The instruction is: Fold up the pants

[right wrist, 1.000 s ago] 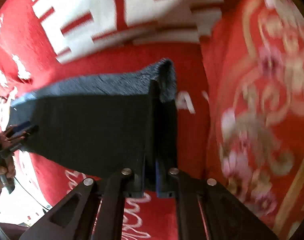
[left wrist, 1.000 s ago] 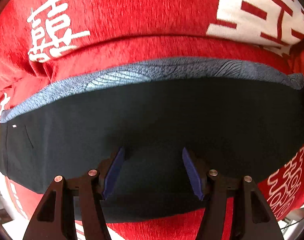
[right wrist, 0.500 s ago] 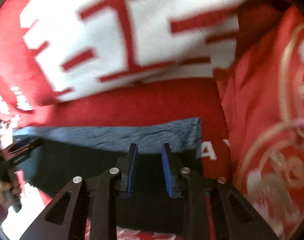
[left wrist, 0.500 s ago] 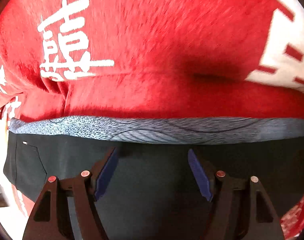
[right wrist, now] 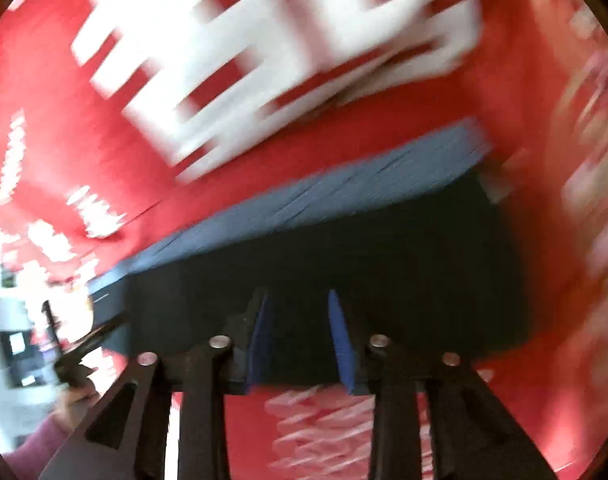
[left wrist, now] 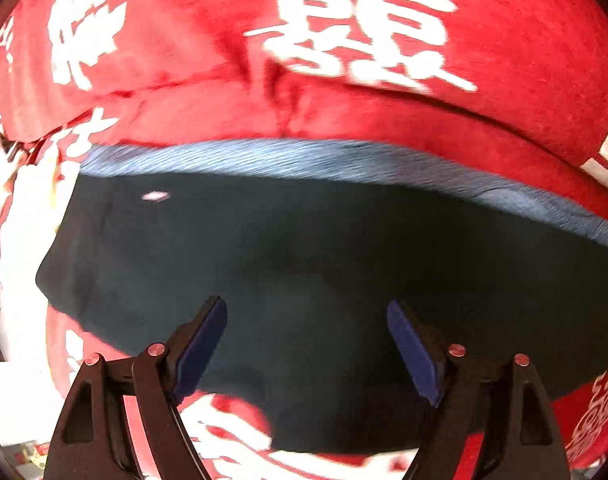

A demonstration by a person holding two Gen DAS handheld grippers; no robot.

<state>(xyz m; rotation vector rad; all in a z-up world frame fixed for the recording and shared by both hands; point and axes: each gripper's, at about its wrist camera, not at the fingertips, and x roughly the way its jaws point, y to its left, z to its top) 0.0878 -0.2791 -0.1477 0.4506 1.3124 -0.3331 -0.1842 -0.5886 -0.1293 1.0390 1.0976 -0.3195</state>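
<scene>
While both claws, left gripper and right gripper, spread wider and grip nothing, the limp pants want pinching at the blue band.

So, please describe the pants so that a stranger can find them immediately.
A red blanket with white characters covers everything. On it lie the folded pants, the only dark item. A grey-blue fleecy strip runs along their far edge.
</scene>
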